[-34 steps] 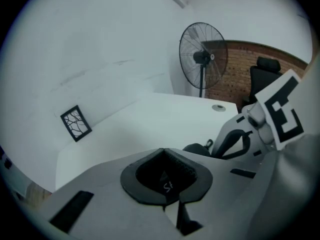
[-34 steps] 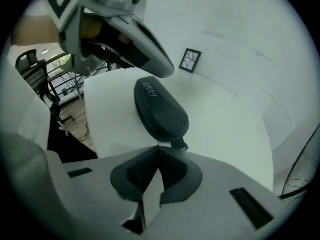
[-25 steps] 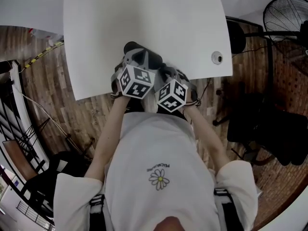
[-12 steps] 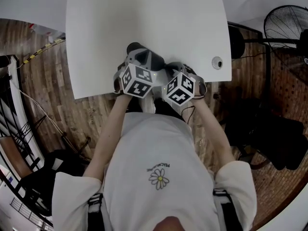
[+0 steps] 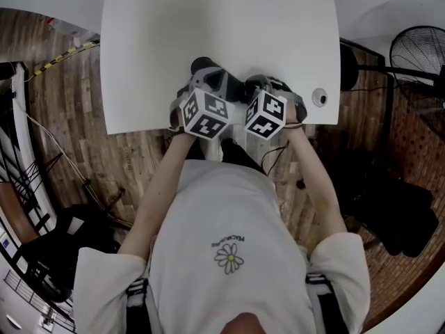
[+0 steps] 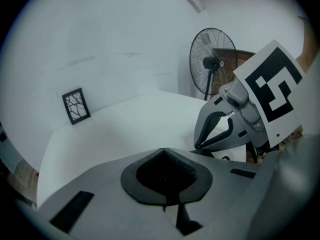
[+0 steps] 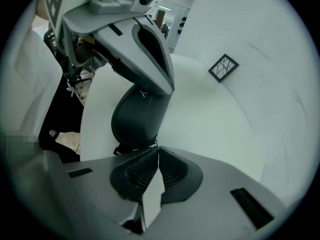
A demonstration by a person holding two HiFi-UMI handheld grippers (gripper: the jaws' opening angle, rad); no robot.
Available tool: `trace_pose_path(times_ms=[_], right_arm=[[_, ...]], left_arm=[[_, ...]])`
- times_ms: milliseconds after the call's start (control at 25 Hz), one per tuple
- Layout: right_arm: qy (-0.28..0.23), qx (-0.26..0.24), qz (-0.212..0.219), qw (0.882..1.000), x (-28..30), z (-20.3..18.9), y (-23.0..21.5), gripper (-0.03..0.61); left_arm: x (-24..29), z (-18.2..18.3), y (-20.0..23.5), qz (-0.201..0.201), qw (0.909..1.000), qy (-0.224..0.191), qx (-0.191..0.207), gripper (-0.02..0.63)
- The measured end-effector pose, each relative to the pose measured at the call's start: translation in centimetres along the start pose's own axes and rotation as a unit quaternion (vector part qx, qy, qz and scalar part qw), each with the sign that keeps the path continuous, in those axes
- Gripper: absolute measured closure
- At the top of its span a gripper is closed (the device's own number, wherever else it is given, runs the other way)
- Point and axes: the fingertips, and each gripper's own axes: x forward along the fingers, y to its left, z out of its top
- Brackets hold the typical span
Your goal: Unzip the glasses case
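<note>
The left gripper (image 6: pixel 164 159) has its 2 jaws drawn in narrow, the dark pads closed round something dark that fills the hollow between them. The right gripper view shows this to be the glasses case (image 7: pixel 137 119): the left gripper's grey fingers come down onto the top of it and clamp it. The right gripper (image 7: pixel 156 149) has its jaws together, the ribbed pads meeting at the tips with only a thin slit behind them. Those tips touch the lower edge of the case. Whether they pinch the zip pull there is too small to tell.

The case is a dark, rounded shell standing up off the table (image 5: pixel 208 19), close to the table's near edge and about midway along it. In the head view both grippers sit side by side over that same near edge, left beside right, almost touching.

Past them the white table top runs bare to its far edge, where a small black-framed card (image 6: pixel 76 105) leans. A round grommet (image 5: pixel 319 97) sits in the table's near right corner. A standing fan (image 6: pixel 212 64) stands off the table's right side, on the wooden floor (image 5: pixel 69 96) that surrounds the table.
</note>
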Motion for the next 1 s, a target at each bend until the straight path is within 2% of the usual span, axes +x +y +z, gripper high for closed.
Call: trace_pose_path(times_ms=[200, 400, 560, 640, 720, 840, 1000], right_arm=[[-0.018, 0.014, -0.007, 1.0, -0.1, 0.0, 0.1, 0.571], [-0.043, 0.069, 0.001, 0.997, -0.8, -0.4, 0.4, 0.571], [-0.045, 0.099, -0.038, 0.993, -1.6, -1.1, -0.4, 0.565], [-0.055, 0.122, -0.056, 0.989, -2.8, -1.4, -1.4, 0.513], [-0.076, 0.148, -0.084, 0.982, -4.7, -1.1, -3.2, 0.488], [-0.12, 0.179, -0.142, 0.966, -8.4, 0.2, -6.8, 0.482], [-0.189, 0.209, -0.234, 0.93, -14.4, 2.6, -11.7, 0.482]], left_arm=[[0.0, 0.0, 0.1, -0.006, 0.9998, -0.004, -0.016, 0.601], [-0.1, 0.1, 0.0, -0.007, 0.9998, 0.001, -0.019, 0.601], [-1.2, 1.1, 0.9, 0.019, 0.999, -0.027, -0.031, 0.6], [-2.3, 2.7, 1.6, 0.025, 0.9976, -0.05, -0.042, 0.6], [-3.8, 4.8, 2.8, 0.037, 0.9948, -0.083, -0.046, 0.6], [-6.7, 8.3, 5.3, 0.065, 0.9868, -0.141, -0.045, 0.6], [-11.4, 12.9, 7.8, 0.103, 0.9699, -0.215, -0.05, 0.6]])
